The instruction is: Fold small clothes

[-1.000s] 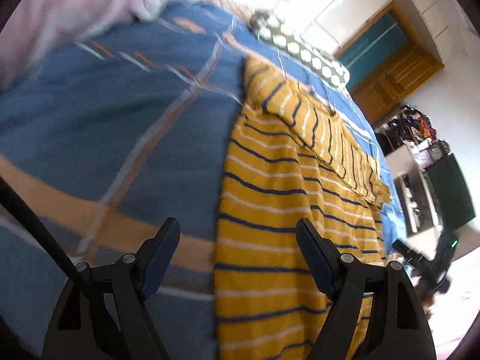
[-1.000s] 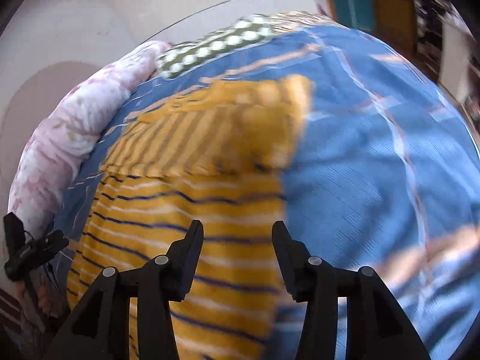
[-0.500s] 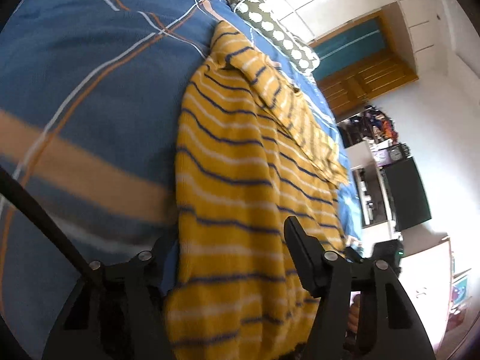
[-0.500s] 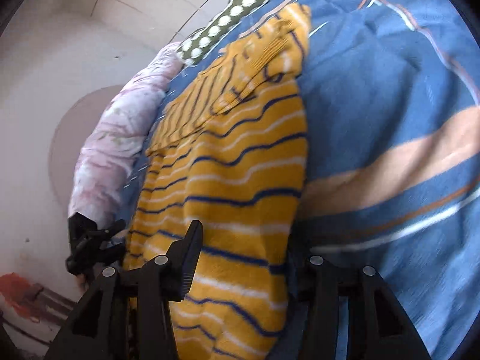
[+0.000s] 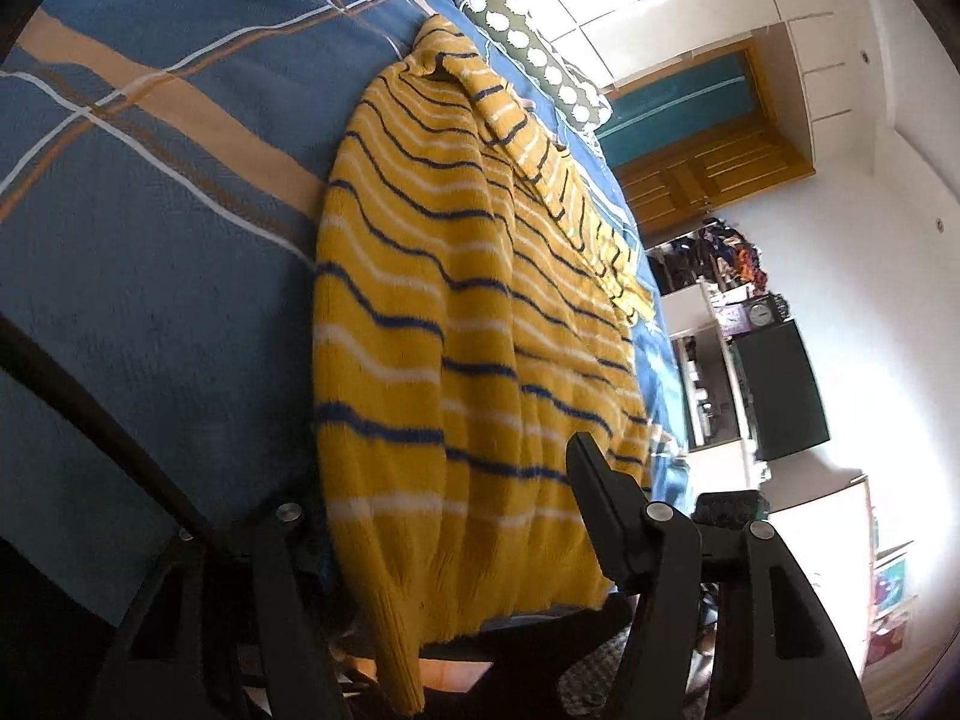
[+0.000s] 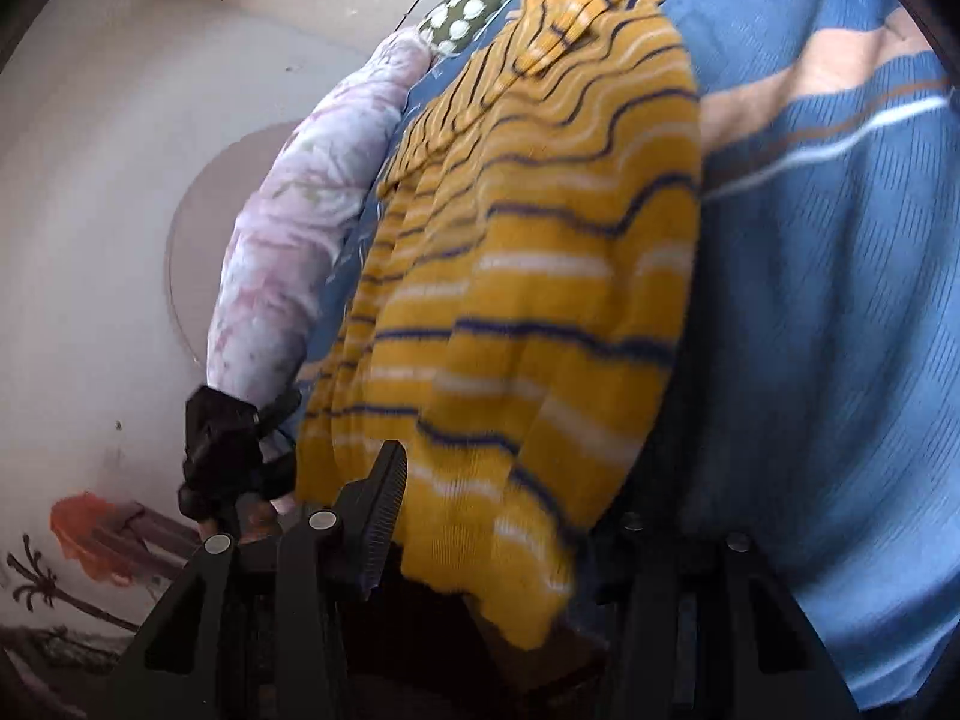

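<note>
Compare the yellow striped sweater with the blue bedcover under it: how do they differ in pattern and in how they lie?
The yellow striped sweater has thin navy and white stripes across it; the blue bedcover has broad tan bands and thin crossing lines. The sweater is a narrow piece with a sleeve folded over it, and its hem hangs over the bed's edge; the bedcover lies spread much wider. Both look knitted or ribbed.

No readable text, label, brand, number or sign appears in either wrist view; the small round clock (image 5: 761, 313) on the white shelf is too blurred to read.
</note>
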Tool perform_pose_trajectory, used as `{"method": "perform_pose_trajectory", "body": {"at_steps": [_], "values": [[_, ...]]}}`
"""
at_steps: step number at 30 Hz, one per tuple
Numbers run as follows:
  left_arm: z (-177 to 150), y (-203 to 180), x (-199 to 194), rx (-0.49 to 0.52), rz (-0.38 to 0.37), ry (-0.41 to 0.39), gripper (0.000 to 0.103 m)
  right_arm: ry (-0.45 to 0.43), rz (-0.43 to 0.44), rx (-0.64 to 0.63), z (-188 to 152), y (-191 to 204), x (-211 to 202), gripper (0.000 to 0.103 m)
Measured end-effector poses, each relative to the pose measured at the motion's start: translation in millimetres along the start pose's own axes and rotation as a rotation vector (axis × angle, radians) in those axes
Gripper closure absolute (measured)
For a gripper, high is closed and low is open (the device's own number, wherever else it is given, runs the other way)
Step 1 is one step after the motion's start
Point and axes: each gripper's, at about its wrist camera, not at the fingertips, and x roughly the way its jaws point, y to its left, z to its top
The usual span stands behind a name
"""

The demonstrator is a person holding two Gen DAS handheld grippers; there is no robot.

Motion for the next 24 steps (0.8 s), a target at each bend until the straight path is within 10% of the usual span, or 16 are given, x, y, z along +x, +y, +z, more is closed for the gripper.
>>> {"method": "perform_pose_trajectory", "body": {"at_steps": [5, 9, 24], "values": [[-7.3, -13.6, 2.4, 0.066, 0.093, -0.011, 0.043, 0.026, -0.021, -0.011, -13.8, 4.3, 13.1, 0.055], [2.1, -18.2, 8.2, 0.084, 0.266, 0.007, 0.095, 0.018, -0.064, 0.006, -15.9, 0.7, 19.3, 0.08], [-40.7, -53.2, -73.4, 0.167, 0.28, -0.107, 0.099, -0.032, -0.147, -0.197, -57.6, 58.5, -57.5, 0.096]]}}
